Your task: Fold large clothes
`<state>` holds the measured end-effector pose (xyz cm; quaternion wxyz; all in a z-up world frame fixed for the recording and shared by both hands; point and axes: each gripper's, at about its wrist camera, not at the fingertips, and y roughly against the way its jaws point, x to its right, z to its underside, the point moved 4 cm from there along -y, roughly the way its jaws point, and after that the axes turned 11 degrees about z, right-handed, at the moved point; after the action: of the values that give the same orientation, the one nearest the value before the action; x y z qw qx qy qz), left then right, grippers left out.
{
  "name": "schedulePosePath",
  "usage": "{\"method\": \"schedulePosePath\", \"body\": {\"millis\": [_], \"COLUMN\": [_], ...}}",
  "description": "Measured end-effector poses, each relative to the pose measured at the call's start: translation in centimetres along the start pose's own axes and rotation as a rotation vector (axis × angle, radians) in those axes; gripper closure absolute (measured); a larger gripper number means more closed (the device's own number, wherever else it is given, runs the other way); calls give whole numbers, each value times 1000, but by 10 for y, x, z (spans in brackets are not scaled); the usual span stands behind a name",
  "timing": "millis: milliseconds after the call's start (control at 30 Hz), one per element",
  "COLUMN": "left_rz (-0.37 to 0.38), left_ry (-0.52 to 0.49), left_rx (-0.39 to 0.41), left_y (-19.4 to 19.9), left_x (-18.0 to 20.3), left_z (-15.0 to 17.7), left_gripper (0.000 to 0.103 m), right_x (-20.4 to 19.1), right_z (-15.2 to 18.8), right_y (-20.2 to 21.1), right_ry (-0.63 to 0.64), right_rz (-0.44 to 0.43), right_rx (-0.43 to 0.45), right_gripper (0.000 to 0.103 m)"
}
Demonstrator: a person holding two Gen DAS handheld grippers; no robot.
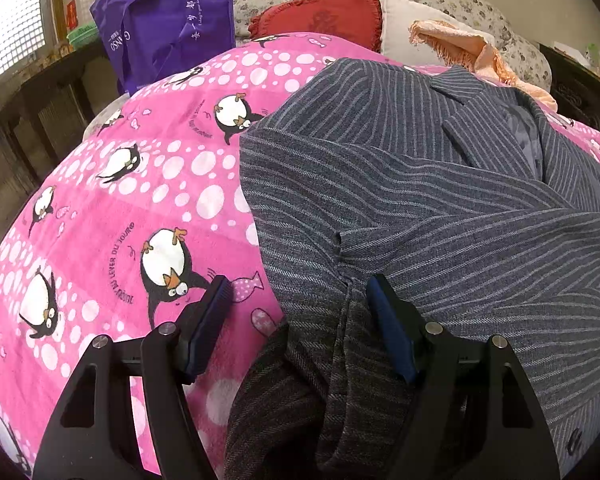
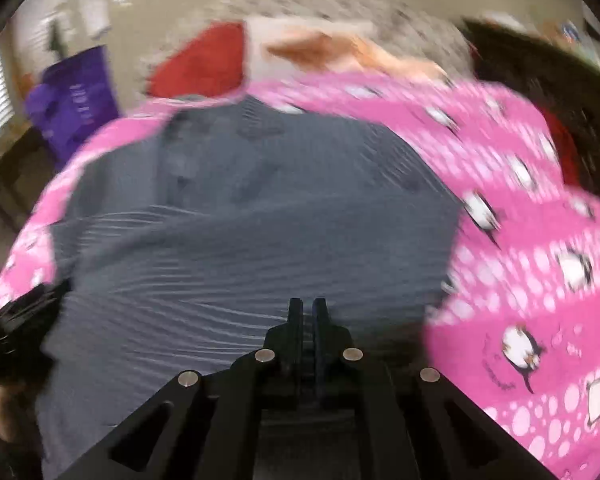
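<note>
— Between the left tool's [image 1: 300,300] spread fingers: lying loose, the striped jacket's [image 1: 440,200] bunched edge, resting on the pink blanket [image 1: 120,208].
— And ahead of the right tool [image 2: 307,308]: lying flat, same jacket; fingers pressing together, gripping nothing.

Jacket spread on a blanket-covered bed

The jacket [image 1: 420,200] lies on the blanket [image 1: 120,220], collar toward the far pillows [image 1: 404,28]. A heart-shaped cushion [image 1: 324,12] sits behind it, a tote bag [image 1: 168,20] far left. The left tool [image 1: 296,284] straddles the jacket's near left edge; the right tool [image 2: 307,306] hangs over its middle.
</note>
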<state>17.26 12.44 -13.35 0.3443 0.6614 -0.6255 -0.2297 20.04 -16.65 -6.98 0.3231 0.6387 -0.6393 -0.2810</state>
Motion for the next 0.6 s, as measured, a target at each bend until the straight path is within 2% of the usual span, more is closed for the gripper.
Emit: {"method": "schedulePosePath", "body": {"millis": [67,167,200,233,333,600], "left_rz": [1,1,1,1,0,1], "left_ry": [1,1,1,1,2,7], "left_rx": [0,0,0,0,0,0], "left_y": [0,-1,0,-1,-1,0], "left_x": [1,1,1,1,1,1], "left_z": [0,0,1,0,0,1], "left_gripper": [31,31,31,31,30,29], "right_x": [-23,-46,-46,-42,-35,-34], "right_z": [7,29,36,38,36,33], "right_y": [4,-22,-23,-23,-21,-27], "right_ry": [55,157,157,143,93,83], "right_rz": [-54,-40,-46,-69,-107,-118], "right_rx": [11,-15,55,74,66,67], "right_gripper": [100,98,98,98,98,97]}}
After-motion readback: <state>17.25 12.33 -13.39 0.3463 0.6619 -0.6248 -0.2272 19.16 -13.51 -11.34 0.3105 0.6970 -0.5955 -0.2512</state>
